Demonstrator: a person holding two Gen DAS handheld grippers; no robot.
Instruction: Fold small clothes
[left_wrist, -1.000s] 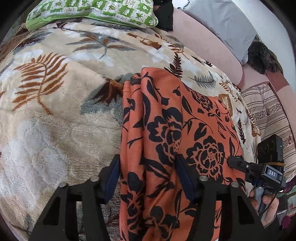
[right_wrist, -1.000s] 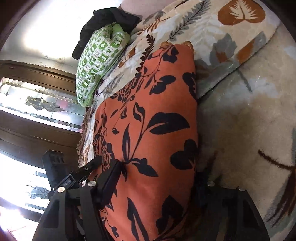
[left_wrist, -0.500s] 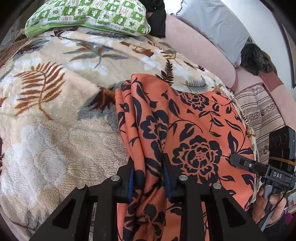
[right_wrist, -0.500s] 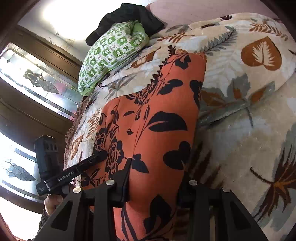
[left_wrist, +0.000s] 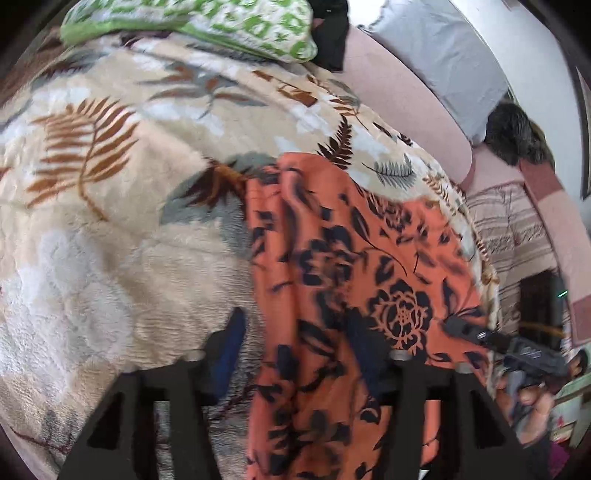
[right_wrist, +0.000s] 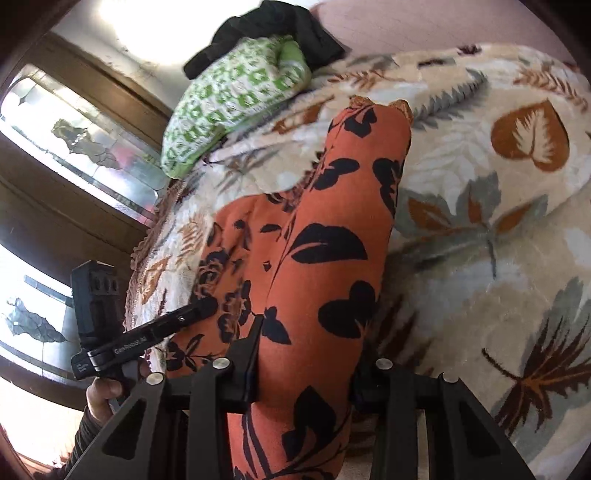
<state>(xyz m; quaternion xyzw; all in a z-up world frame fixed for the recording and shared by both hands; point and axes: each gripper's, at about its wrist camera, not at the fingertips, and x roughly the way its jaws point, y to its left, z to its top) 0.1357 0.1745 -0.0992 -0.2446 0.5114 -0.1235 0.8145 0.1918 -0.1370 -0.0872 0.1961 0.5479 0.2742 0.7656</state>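
Note:
An orange garment with a black flower print (left_wrist: 369, 258) lies on a leaf-patterned plush blanket (left_wrist: 110, 258). My left gripper (left_wrist: 295, 350) is over its near left edge, jaws opening and wide apart. The cloth edge lies loose between them, and the left pad (left_wrist: 229, 347) is over the blanket. In the right wrist view the garment (right_wrist: 332, 240) is a long rolled fold. My right gripper (right_wrist: 308, 365) has its pads against the near end of that fold, which fills the gap, though its jaws are opening slightly. Each gripper shows in the other's view: the right gripper (left_wrist: 480, 336) and the left gripper (right_wrist: 177, 317).
A green-and-white pillow (left_wrist: 203, 22) and a black garment (right_wrist: 266, 26) lie at the far end of the bed. A grey pillow (left_wrist: 436, 55), a dark furry thing (left_wrist: 513, 136) and a striped cloth (left_wrist: 509, 229) sit to the right. A wooden cabinet with glass doors (right_wrist: 55, 147) stands beside the bed.
My left gripper pinched the garment's edge half a second ago and has now let go and spread wide. My right gripper narrowed onto the fold and rose a little with it.

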